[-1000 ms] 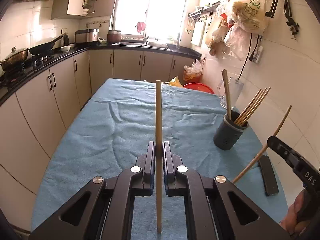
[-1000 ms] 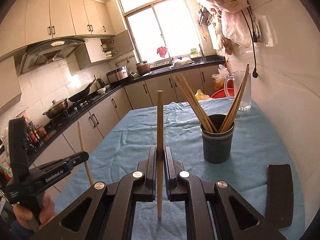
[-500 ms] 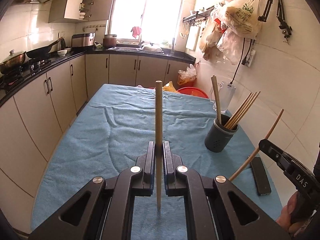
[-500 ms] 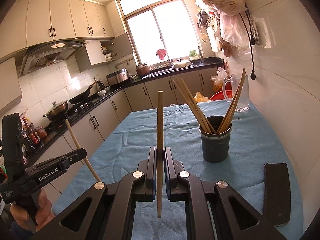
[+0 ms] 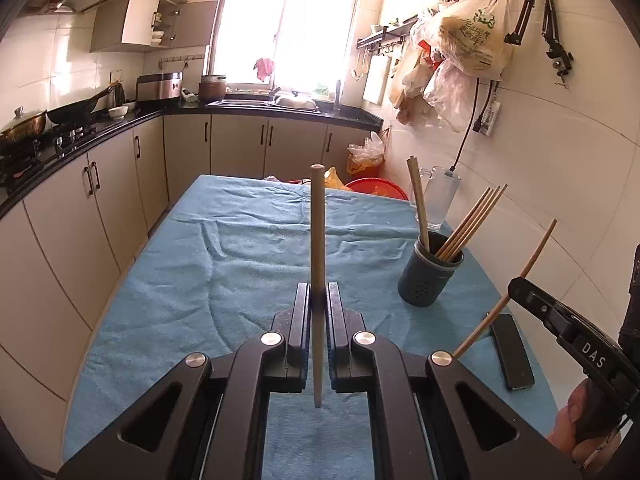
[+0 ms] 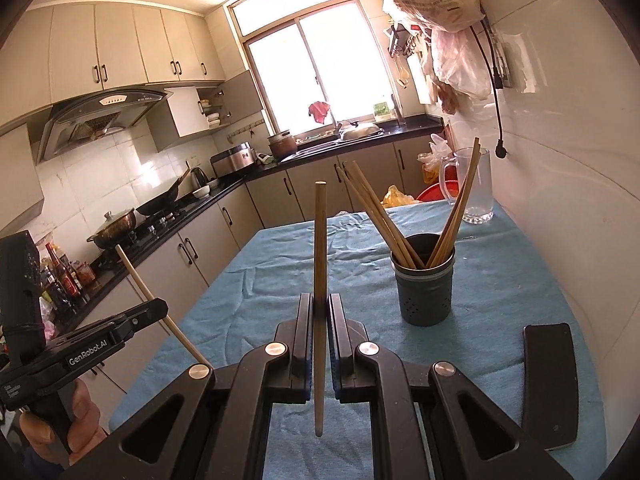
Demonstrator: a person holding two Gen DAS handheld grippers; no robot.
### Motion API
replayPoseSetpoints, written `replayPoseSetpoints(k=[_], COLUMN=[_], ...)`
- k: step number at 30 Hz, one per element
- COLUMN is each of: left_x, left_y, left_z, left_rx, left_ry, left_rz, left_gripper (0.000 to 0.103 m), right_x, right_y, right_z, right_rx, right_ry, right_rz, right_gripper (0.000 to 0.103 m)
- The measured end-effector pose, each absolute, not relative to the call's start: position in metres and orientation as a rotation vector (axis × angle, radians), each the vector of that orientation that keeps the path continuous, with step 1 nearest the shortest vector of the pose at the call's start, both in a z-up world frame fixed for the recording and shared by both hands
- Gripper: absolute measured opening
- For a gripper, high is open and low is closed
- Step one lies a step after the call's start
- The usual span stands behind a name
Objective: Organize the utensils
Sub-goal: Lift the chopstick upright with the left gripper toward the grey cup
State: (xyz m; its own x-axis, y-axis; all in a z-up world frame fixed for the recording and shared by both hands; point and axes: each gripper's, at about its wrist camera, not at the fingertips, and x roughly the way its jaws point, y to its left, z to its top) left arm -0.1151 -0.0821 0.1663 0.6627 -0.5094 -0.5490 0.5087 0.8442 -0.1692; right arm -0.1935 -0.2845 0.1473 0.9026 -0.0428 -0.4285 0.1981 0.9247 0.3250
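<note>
My left gripper (image 5: 318,300) is shut on a wooden chopstick (image 5: 317,232) that stands upright above the blue-clothed table (image 5: 240,264). My right gripper (image 6: 319,312) is shut on another upright chopstick (image 6: 320,240). A dark grey utensil holder (image 5: 430,276) with several chopsticks in it stands at the table's right side; it also shows in the right wrist view (image 6: 426,292), ahead and right of that gripper. The right gripper with its tilted chopstick (image 5: 520,276) shows at the right of the left wrist view. The left gripper's chopstick (image 6: 148,292) shows at the left of the right wrist view.
A black phone (image 6: 552,384) lies flat on the table near the right edge, also in the left wrist view (image 5: 512,350). A glass mug (image 6: 476,184) stands behind the holder by the wall. Kitchen cabinets (image 5: 80,208) line the left side. A red basin (image 5: 376,188) sits beyond the table.
Both grippers have pulled back and risen a little from the table, so the holder looks smaller and farther. Each keeps its chopstick. The left gripper's chopstick now tilts in the right wrist view.
</note>
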Motion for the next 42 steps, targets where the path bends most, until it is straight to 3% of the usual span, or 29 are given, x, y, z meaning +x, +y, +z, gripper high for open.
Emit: replayPoseSetpoints(k=[42], left_x=[-0.127], left_y=[-0.118], left_z=[0.165], left_rx=[0.089], left_ry=[0.629], left_rz=[-0.608], left_gripper=[0.007], right_x=[-0.216], right_y=[-0.310], right_z=[0.148], right_rx=[0.432], right_ry=[0.408], right_rz=[-0.178], right_gripper=[0.008])
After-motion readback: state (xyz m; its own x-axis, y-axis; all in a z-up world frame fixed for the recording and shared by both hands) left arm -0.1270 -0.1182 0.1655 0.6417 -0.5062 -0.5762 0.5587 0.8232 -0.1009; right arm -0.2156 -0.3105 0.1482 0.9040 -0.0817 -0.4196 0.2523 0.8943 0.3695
